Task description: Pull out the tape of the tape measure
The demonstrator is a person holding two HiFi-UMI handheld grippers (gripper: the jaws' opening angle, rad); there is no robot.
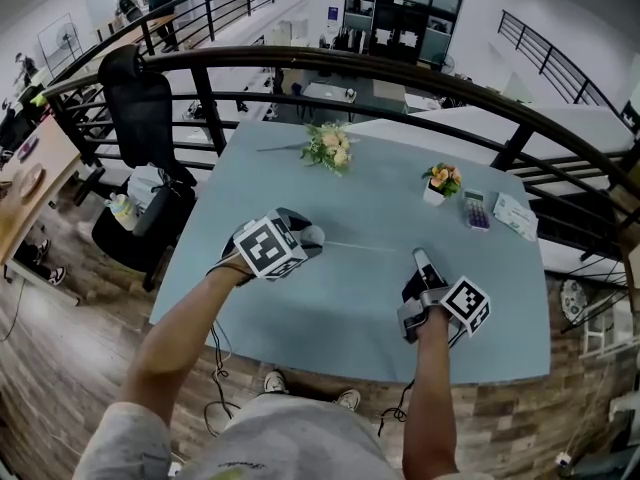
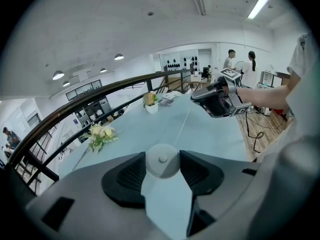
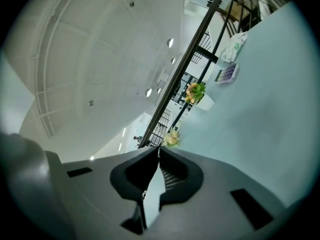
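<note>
The round white tape measure point(image 2: 162, 160) is gripped by the left gripper point(image 1: 300, 240) near the left-centre of the pale blue surface point(image 1: 380, 328). In the left gripper view, the black fingers point(image 2: 131, 176) are seen spread fairly wide, one pad pressed against each side of the round case. The case is held low over the surface; whether it touches the surface cannot be told.

The tape point(image 1: 370, 247) is drawn out as a thin, pale, straight line. It is stretched across the surface from the case to the tips of the right gripper point(image 1: 421, 260), which is held well apart from the left gripper, to the right. In the right gripper view, the fingers point(image 3: 175, 176) are seen closed, with the tips brought together. The tape's end is too thin to be made out between them there. The head view and the left gripper view show the line ending at those tips.

Further back on the surface, the following are located:
- a loose bunch of flowers point(image 1: 330, 148), laid flat near the far edge;
- a small white pot of flowers point(image 1: 441, 181), set upright;
- a calculator point(image 1: 476, 209), just beside the pot;
- a white packet point(image 1: 515, 215), just beside the calculator.

A dark curved railing point(image 1: 400, 73) is seen beyond the surface.
</note>
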